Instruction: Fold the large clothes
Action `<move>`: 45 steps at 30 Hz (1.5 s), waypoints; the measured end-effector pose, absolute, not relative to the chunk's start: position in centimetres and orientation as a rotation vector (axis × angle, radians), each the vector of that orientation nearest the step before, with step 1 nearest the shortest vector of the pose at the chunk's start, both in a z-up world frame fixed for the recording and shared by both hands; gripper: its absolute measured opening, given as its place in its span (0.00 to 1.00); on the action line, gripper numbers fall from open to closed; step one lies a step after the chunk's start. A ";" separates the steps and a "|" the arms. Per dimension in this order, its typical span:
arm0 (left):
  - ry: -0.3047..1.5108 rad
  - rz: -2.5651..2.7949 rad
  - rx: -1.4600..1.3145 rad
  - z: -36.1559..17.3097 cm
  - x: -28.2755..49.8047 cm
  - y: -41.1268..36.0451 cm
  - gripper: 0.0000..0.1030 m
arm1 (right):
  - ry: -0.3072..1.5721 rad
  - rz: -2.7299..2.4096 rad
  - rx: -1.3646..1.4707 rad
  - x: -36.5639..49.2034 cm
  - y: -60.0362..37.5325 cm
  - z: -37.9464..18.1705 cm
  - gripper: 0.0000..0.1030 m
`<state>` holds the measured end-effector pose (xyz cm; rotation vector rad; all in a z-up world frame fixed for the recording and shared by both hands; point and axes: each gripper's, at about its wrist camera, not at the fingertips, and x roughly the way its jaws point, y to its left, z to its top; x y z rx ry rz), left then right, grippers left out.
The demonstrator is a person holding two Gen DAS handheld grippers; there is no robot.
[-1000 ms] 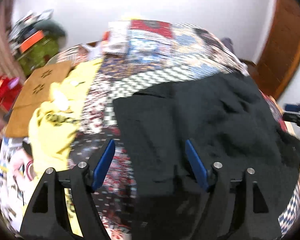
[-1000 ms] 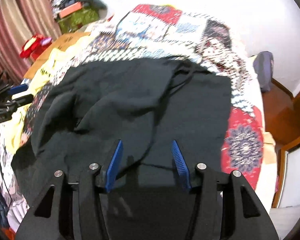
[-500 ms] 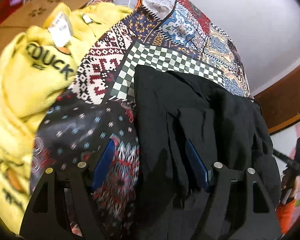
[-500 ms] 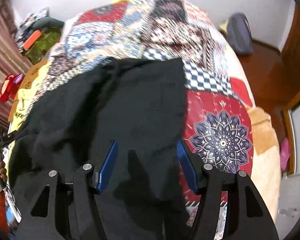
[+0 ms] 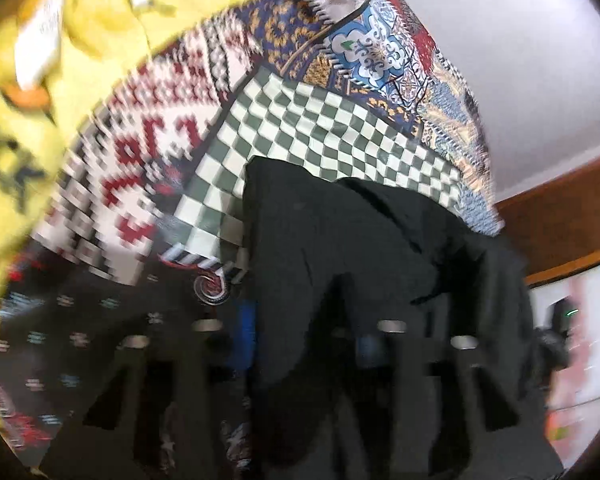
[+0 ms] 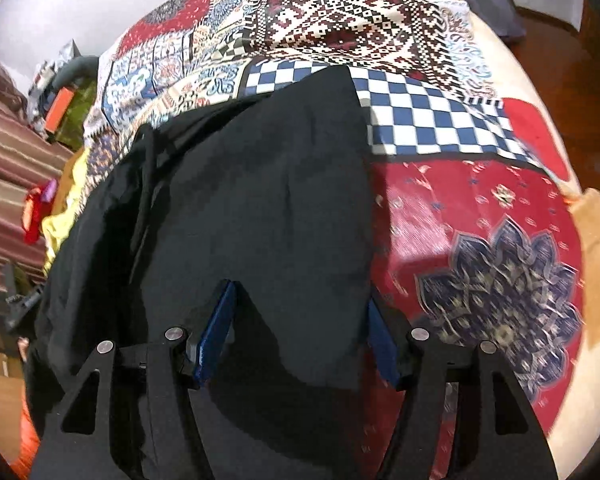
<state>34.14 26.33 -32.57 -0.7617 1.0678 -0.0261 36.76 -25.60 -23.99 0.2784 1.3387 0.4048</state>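
My left gripper (image 5: 306,344) is closing on the near edge of the black garment (image 5: 340,248), and this is where the fold could fail. The view is smeared, so I cannot tell whether the pads already press the cloth; a dark fold sits between my jaws, but if I catch only the top layer, the layer beneath will stay on the patchwork bedspread (image 5: 332,120) and the fold will come up crooked. I might also pinch the bedspread along with it, since its patterned cloth lies just left of my left jaw.

My right gripper (image 6: 300,340) has its jaws opening, and the garment's near corner lies between them without either blue pad touching it, as far as I can see. The garment's right edge runs just inside my right-hand pad; if I close there, the edge could slip out and the two hands would lift unevenly.

Both grippers tilt steeply down at the garment's near edge. The yellow garment (image 5: 40,100) lies far to the left of my left jaws.
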 end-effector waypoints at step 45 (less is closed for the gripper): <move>0.885 0.177 -0.097 -17.4 40.0 18.8 0.57 | 1.007 0.241 -0.132 35.2 -21.8 -12.8 0.52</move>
